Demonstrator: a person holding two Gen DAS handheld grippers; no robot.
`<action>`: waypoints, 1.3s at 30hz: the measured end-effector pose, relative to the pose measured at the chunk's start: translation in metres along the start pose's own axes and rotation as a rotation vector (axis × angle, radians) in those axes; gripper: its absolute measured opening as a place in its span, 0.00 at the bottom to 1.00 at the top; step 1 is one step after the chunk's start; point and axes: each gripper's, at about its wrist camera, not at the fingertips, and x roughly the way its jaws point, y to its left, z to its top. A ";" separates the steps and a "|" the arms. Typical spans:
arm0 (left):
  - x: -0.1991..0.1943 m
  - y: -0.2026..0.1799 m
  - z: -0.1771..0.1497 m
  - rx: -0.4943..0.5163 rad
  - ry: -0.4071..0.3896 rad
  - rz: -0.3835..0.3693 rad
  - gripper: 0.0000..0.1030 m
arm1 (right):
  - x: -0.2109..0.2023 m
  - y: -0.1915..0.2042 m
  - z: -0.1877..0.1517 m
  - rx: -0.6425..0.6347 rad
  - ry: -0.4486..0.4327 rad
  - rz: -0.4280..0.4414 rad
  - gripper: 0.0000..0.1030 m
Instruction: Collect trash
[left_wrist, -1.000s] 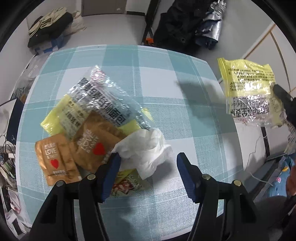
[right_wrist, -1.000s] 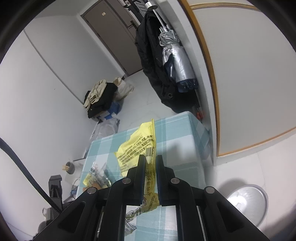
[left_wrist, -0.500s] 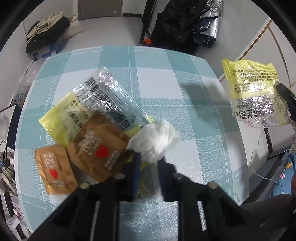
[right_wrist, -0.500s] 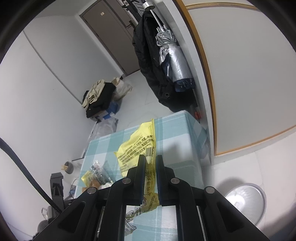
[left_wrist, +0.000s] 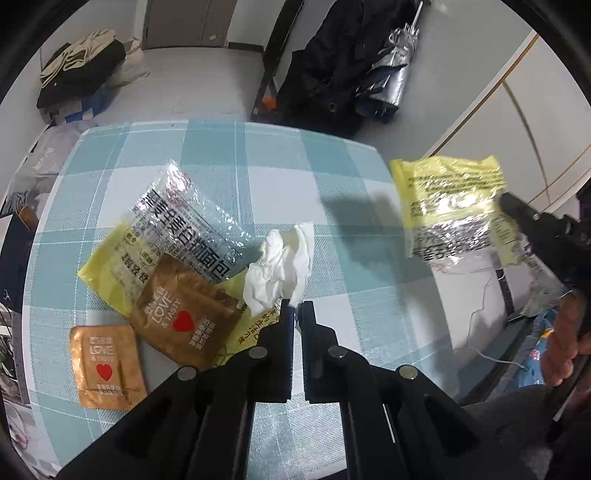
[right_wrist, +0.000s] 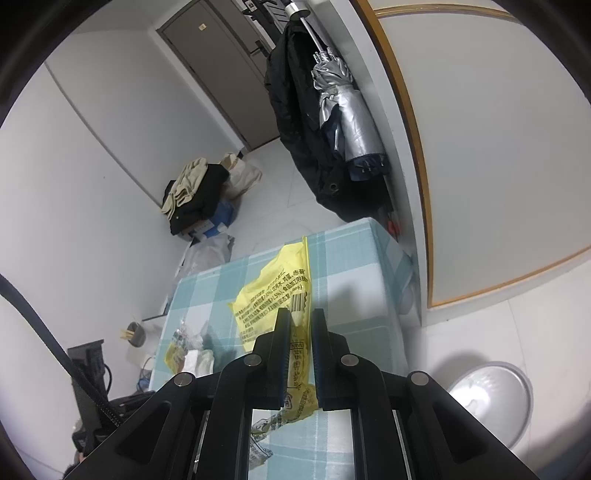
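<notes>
My left gripper (left_wrist: 296, 308) is shut on a crumpled white tissue (left_wrist: 279, 267) and holds it above the checked table (left_wrist: 229, 155). Under and left of it lie a clear-and-yellow bread wrapper (left_wrist: 173, 225), a large brown sachet (left_wrist: 181, 314) and a small brown sachet (left_wrist: 105, 365). My right gripper (right_wrist: 299, 317) is shut on a yellow wrapper (right_wrist: 275, 299), held in the air past the table's right edge; it also shows in the left wrist view (left_wrist: 454, 206). The trash pile on the table shows small in the right wrist view (right_wrist: 184, 350).
A round grey bin (right_wrist: 491, 398) stands on the floor right of the table. A black coat and a silver umbrella (right_wrist: 343, 107) hang at the far wall. A heap of clothes and bags (right_wrist: 199, 192) lies on the floor beyond the table.
My left gripper closed on the white tissue and lifted it off the pile. My right gripper kept hold of the yellow wrapper and barely moved.
</notes>
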 end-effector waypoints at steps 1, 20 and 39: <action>-0.002 0.000 0.000 -0.002 -0.005 -0.005 0.00 | 0.000 0.001 0.000 -0.001 0.001 -0.001 0.10; -0.026 0.008 0.014 -0.062 -0.105 -0.011 0.62 | 0.001 0.005 -0.001 -0.003 -0.004 0.018 0.10; 0.064 -0.032 0.012 0.087 0.141 0.131 0.62 | -0.006 -0.024 0.007 0.038 0.007 0.018 0.10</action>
